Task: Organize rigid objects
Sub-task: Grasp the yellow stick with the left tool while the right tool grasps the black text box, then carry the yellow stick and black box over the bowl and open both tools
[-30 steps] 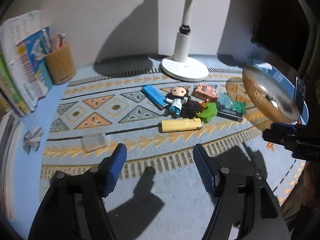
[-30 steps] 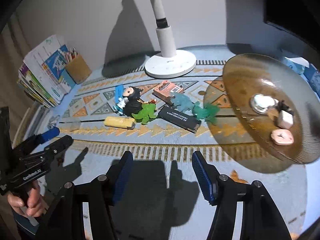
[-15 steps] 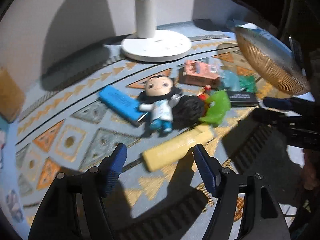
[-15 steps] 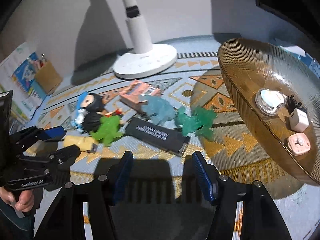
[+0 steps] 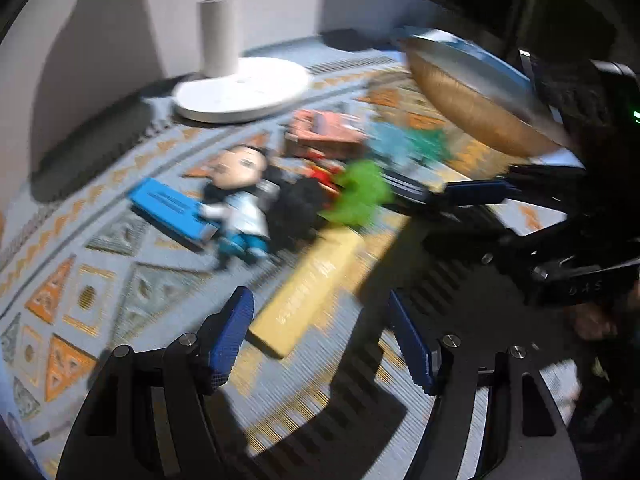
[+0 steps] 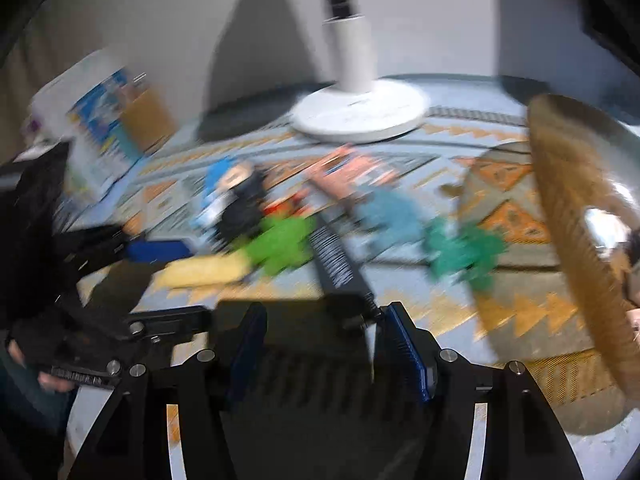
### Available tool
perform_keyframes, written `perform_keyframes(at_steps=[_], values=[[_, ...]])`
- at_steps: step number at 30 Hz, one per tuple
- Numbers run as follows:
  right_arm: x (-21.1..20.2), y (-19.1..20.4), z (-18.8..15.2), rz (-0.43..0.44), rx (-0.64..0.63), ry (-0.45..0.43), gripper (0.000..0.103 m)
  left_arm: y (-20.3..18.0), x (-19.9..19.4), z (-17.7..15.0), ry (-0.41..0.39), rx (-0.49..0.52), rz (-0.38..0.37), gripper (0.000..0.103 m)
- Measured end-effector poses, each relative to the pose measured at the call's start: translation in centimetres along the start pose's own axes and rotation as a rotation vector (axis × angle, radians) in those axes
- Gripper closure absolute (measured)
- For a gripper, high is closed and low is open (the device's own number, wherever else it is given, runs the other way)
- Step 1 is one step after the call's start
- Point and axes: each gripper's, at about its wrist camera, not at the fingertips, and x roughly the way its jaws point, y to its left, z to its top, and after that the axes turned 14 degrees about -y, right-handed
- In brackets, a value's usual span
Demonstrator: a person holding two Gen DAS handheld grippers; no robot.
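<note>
A white desk lamp with a round flat base and upright tube stands on a grey-blue woven mat with orange triangle patterns, before a pale wall. At nine o'clock from the lamp, a blurred brown paper-wrapped holder sits beside a stack of colourful printed booklets.

mat: woven cloth, matt | bowl: ribbed, glossy, perhaps glass | lamp base: smooth white plastic | yellow bar: matt plastic
</note>
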Motion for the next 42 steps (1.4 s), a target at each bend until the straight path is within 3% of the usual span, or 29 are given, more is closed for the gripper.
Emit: perform_keyframes(at_steps=[2,5,9,12,14,17,20,29,34,36,40,42], values=[[-0.9,0.6,-0.6,0.022,-0.024,-0.005,0.042,-0.9,-0.7,-0.4,-0.007,0.035,-0.02,0.035],[-0.9,0.0,-0.2,-0.039,-0.036,-0.01,0.042,-1.2,-0.5,0.0,-0.013,0.042,0.002,0.035],[0.5,-0.7,0.6,-0.043,-0.014,0.025,0.043,-1.0,1.1,0.7,0.001,0.033,0.042,0.037],[1.4,0.1,1.0,-0.077,-0.069,0.032,0.052,-1.1,1.6,0.8,-0.012,0.035,0.065,0.038],[2.1,0.8,1.1,-0.134,-0.137,0.026,0.06,-1.3,1.7,0.8,-0.019,0.043,0.085,0.049],[2.3,1.4,1.2,-0.156,-0.173,0.012,0.076,-1.9,1.4,0.7,-0.03,0.045,0.117,0.076],[1.7,1.2,0.9,-0.141,-0.15,0.021,0.079,-2.1,0.8,0.3,-0.034,0.004,0.139,0.08],[-5.5,-0.8,-4.5,-0.137,-0.097,0.038,0.079,-3.5,-2.8,-2.7,-0.047,-0.13,0.154,0.08],[-6.6,-1.0,-5.2,-0.166,-0.097,0.044,0.077,-4.4,-2.7,-3.2,-0.038,-0.12,0.21,0.079],[-6.2,-0.6,-5.0,-0.174,-0.102,0.048,0.072,-4.6,-2.6,-3.1,-0.028,-0.124,0.233,0.063],[-5.6,-0.1,-5.0,-0.208,-0.129,0.033,0.071,-5.4,-2.5,-3.5,-0.04,-0.099,0.284,0.064],[-5.4,0.2,-4.9,-0.219,-0.134,0.029,0.074,-5.8,-2.6,-3.5,-0.047,-0.093,0.29,0.073]])
